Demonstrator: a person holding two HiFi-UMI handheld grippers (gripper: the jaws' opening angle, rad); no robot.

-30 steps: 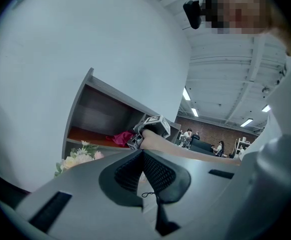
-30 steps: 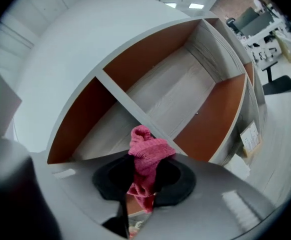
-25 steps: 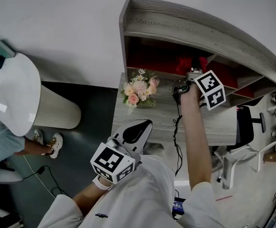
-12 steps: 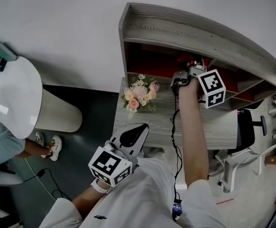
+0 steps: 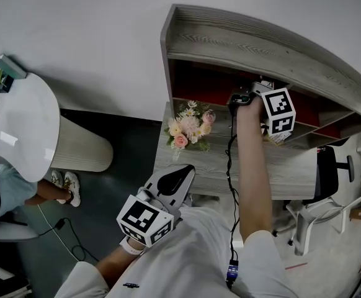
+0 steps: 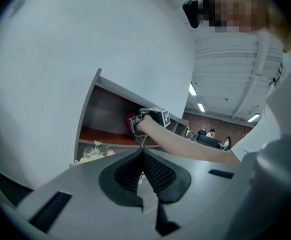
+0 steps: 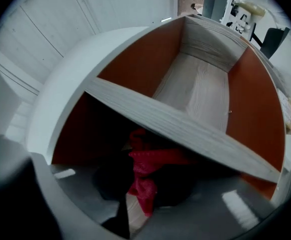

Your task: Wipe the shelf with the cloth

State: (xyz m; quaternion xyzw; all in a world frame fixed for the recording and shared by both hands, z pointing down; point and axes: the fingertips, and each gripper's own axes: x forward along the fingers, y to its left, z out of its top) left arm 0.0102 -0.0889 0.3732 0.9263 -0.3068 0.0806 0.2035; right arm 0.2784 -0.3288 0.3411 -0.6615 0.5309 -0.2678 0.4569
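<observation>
A grey wood shelf unit (image 5: 261, 42) with red inner walls hangs on the white wall. My right gripper (image 5: 255, 93) reaches up into its lower compartment and is shut on a red cloth (image 7: 144, 176), which bunches between the jaws just under the shelf board (image 7: 185, 126). The same cloth (image 6: 132, 121) shows ahead of that gripper in the left gripper view. My left gripper (image 5: 182, 174) hangs low by my body, away from the shelf, its jaws shut with nothing between them.
A bouquet of pale flowers (image 5: 188, 128) stands on the grey desk (image 5: 292, 172) below the shelf, left of my right arm. A white round table (image 5: 19, 123) and a seated person's feet (image 5: 66, 182) are at the left. An office chair (image 5: 329, 172) is at the right.
My right gripper has risen from the desk level up into the shelf compartment, carrying the red cloth with it. The left gripper has stayed put.
</observation>
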